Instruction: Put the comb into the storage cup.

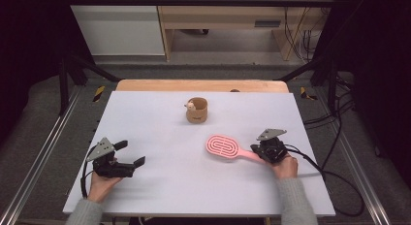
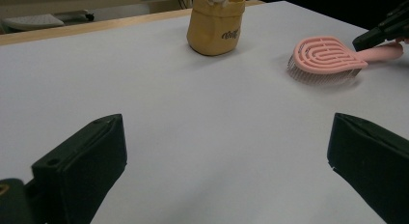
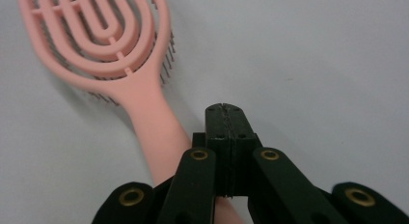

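From the high view, the pink plastic hairbrush with an oval slotted head [image 1: 224, 147] lies flat on the white table top [image 1: 160, 186], and it serves as the landmark here. A small round tan fabric pouch with a pale figure poking out [image 1: 197, 110] stands beyond the brush, well apart from it. The right gripper [image 1: 268, 150] sits at the brush's handle end, with the hand behind it. The left gripper [image 1: 127, 157] rests far from the brush, on the side its head points to, its jaws spread wide with nothing between them.

In the left gripper view, the two black jaws stand far apart over bare table. Beyond them the brush [image 2: 326, 58] lies bristles down, the pouch [image 2: 215, 24] past it, and the other gripper's dark tip [image 2: 381, 33] is at the handle.

In the right gripper view, the right gripper's jaws [image 3: 226, 110] are pressed flat together with nothing between them, and the brush handle [image 3: 159, 132] runs just beside and under them rather than in their grasp.

The risk, as I judge it, is that closed jaws cannot take the handle. Pushing on like this would only nudge the light brush sideways across the smooth table, or skid it away from the hand, unless the jaws spread first.
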A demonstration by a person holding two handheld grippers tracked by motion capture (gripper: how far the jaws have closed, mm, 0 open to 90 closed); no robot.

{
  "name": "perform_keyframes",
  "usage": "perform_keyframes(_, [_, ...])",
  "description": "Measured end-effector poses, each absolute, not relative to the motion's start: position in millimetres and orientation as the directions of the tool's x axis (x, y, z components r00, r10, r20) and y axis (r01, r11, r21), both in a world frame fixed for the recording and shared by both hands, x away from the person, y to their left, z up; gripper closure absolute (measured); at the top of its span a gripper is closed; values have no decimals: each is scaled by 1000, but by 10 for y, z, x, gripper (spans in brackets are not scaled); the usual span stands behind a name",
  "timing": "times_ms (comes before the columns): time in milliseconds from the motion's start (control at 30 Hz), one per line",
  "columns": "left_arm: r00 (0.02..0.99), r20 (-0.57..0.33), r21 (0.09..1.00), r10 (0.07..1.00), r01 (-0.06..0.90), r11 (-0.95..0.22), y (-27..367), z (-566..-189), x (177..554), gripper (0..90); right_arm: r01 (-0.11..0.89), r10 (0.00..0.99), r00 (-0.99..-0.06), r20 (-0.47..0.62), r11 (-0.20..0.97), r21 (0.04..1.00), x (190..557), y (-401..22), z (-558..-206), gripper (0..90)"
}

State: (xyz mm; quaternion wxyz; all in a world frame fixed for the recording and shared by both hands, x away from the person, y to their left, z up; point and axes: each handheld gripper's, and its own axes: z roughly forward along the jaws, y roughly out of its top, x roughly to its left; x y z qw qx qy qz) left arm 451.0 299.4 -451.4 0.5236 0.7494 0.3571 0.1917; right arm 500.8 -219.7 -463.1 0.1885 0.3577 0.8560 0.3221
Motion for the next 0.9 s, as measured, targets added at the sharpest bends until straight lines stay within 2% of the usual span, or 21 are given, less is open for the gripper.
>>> perform_keyframes(900, [671, -86, 921, 736, 335, -198, 2989, -4513, 4510, 2, 492, 703, -710, -42, 538, 685, 4713, -2156, -4631, 900])
